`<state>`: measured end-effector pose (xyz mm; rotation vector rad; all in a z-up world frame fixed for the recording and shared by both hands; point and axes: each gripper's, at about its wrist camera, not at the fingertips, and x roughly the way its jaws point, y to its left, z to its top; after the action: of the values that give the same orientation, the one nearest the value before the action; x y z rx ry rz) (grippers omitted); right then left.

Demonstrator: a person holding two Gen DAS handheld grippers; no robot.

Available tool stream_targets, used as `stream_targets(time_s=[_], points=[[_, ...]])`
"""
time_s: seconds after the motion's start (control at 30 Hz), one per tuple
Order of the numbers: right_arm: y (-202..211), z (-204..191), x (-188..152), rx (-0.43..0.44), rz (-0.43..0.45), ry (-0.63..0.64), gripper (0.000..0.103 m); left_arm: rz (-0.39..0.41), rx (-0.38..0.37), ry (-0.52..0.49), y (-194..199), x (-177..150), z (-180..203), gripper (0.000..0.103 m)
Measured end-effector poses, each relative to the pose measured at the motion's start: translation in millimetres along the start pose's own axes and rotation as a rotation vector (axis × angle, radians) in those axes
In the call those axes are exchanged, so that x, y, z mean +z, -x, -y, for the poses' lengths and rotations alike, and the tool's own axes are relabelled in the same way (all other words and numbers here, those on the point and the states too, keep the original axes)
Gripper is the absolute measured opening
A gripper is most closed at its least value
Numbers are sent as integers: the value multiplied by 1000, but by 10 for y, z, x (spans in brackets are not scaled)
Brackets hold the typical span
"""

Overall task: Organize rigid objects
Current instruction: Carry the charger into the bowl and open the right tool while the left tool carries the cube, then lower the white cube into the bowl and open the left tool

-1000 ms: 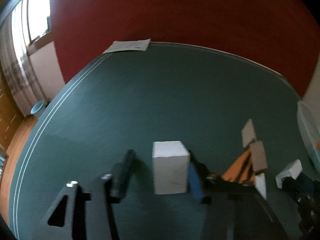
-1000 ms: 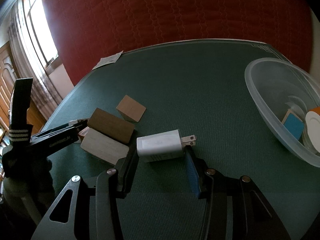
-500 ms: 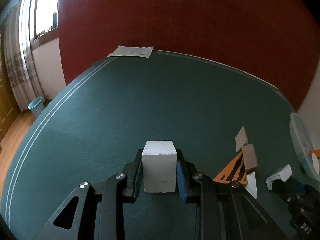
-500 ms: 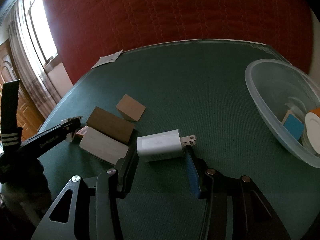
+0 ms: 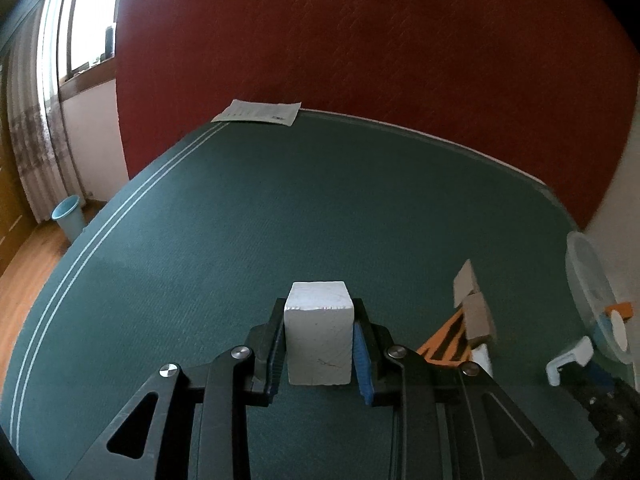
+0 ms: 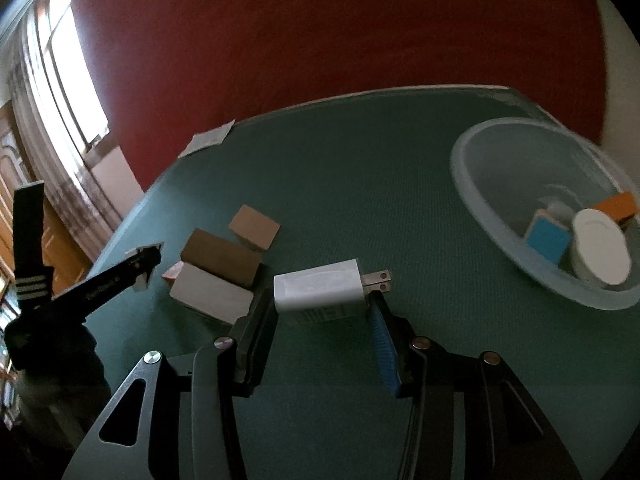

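Gripping a white block (image 5: pixel 319 334), the left gripper (image 5: pixel 319 344) has its pads flat on two opposite faces, so the block sits square & upright between them, its base at or just off the green table (image 5: pixel 280 220); cannot tell which. Right gripper (image 6: pixel 324 312) is clamped on a white plug adapter (image 6: pixel 320 292) across its length, one finger at the rear end, the other at the prong face, prongs (image 6: pixel 376 281) poking clear to the right. Both items look picked for the clear plastic bowl (image 6: pixel 480 200) at table's right, which already holds a blue square, an orange piece & a white disc, so sorting is prob. part done. Loose cardboard-brown & pale blocks (image 6: pixel 224 256) lie between the two grippers, likely next. A paper sheet (image 5: pixel 258 111) rests at the far table edge, apart from the work.
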<state>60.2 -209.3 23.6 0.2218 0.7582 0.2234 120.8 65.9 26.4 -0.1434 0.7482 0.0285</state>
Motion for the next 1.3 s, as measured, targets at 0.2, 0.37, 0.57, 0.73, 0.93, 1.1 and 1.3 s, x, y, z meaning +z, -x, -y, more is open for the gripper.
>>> stream_targets(time_s=[0.2, 0.37, 0.57, 0.73, 0.93, 1.1, 1.3], points=[[239, 126, 54, -28, 48, -20, 46, 21, -25, -15, 153, 11, 74, 31], [422, 344, 113, -74, 87, -55, 47, 38, -50, -39, 284, -19, 196, 31], [575, 701, 217, -139, 128, -108, 47, 47, -70, -57, 391, -40, 319, 31], [665, 946, 309, -177, 159, -149, 47, 52, -81, -70, 462, -25, 414, 31], [620, 1108, 463, -217, 175, -145, 47, 57, -90, -99, 538, -38, 557, 31], [511, 1187, 604, -227, 180, -136, 47, 62, -90, -119, 573, -14, 657, 31], [459, 1268, 650, -229, 186, -133, 47, 71, -94, -146, 606, 6, 799, 31]])
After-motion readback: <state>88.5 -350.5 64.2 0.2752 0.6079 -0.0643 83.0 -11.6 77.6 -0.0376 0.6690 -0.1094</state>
